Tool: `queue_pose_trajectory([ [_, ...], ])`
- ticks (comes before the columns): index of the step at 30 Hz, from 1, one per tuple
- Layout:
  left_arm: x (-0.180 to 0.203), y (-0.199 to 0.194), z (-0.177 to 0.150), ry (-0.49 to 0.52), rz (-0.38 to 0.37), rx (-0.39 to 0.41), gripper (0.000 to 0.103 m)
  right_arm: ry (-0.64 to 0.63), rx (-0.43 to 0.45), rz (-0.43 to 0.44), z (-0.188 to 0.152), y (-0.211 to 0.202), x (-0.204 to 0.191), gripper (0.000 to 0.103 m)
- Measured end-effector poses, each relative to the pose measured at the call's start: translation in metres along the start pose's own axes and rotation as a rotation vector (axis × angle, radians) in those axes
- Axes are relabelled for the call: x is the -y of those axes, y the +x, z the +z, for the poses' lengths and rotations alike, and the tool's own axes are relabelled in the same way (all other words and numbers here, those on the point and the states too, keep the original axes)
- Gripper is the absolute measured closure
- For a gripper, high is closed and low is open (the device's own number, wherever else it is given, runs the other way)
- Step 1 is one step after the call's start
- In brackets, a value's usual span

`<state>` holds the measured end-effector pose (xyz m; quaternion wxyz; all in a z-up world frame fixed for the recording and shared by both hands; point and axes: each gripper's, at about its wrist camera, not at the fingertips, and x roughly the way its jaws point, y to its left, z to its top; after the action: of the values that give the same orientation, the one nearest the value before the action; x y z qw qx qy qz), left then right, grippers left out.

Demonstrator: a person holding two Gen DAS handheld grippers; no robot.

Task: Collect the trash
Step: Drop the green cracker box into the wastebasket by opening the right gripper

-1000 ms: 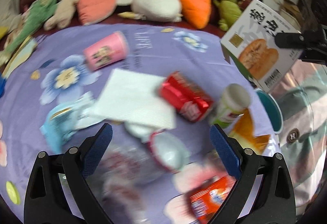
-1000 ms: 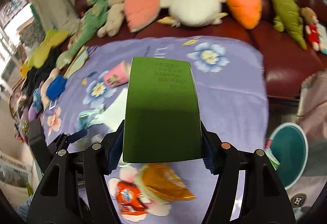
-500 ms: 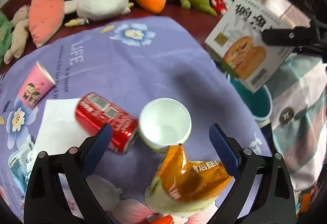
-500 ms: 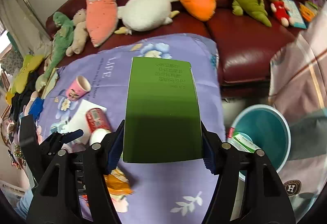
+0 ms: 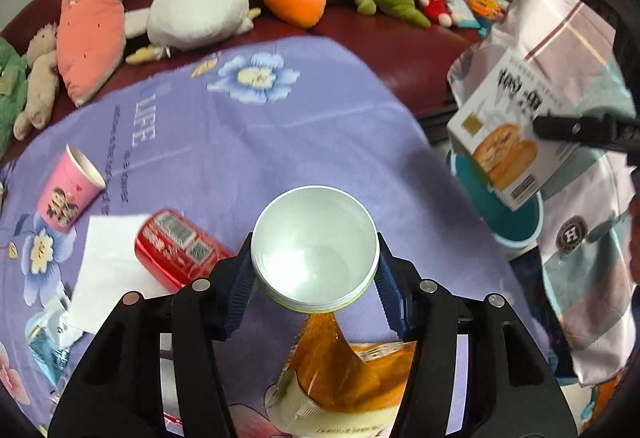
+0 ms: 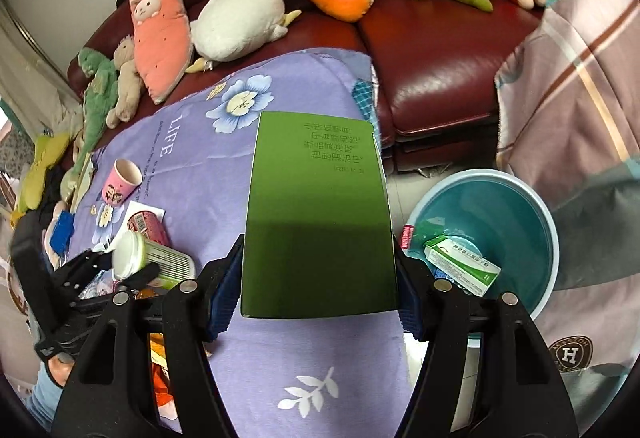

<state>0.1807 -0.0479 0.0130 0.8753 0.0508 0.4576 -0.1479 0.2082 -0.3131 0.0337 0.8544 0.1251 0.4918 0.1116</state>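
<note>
Near the cloth's (image 5: pixel 248 142) right edge, the left gripper (image 5: pixel 316 286) is closing on a white cup (image 5: pixel 316 250): its jaws have just been narrowing from wide open, and the blue pads (image 5: pixel 386 290) are now pressing the cup's sides just below the rim, so the cup counts as gripped. A second ago those jaws were hanging open over a blurred clutter farther left on the cloth; now the cup is sitting upright between them, with the red can (image 5: pixel 176 250) lying just beside it on the napkin (image 5: pixel 112 266) and the orange bag (image 5: pixel 352 370) lying just in front. The right gripper (image 6: pixel 318 290) is clamping a green-backed box (image 6: pixel 318 214) and has been carrying it past the cloth's right edge, so that the teal bin (image 6: pixel 520 206) on the floor is now beside it; a small green-and-white carton (image 6: pixel 460 264) is already lying in that bin. By this reckoning the box is nearly over the bin and should be dropped next, with the cup to follow. The pink cup (image 5: pixel 70 194) near the left edge is waiting untouched.
</note>
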Motion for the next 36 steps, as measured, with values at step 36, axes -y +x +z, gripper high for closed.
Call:
queue_pose_trajectory([
  [36, 0.188, 0.051, 0.067, 0.208, -0.202, -0.034, 0.047, 0.227, -0.018, -0.128, -0.03, -0.007, 0.188, 0.035],
])
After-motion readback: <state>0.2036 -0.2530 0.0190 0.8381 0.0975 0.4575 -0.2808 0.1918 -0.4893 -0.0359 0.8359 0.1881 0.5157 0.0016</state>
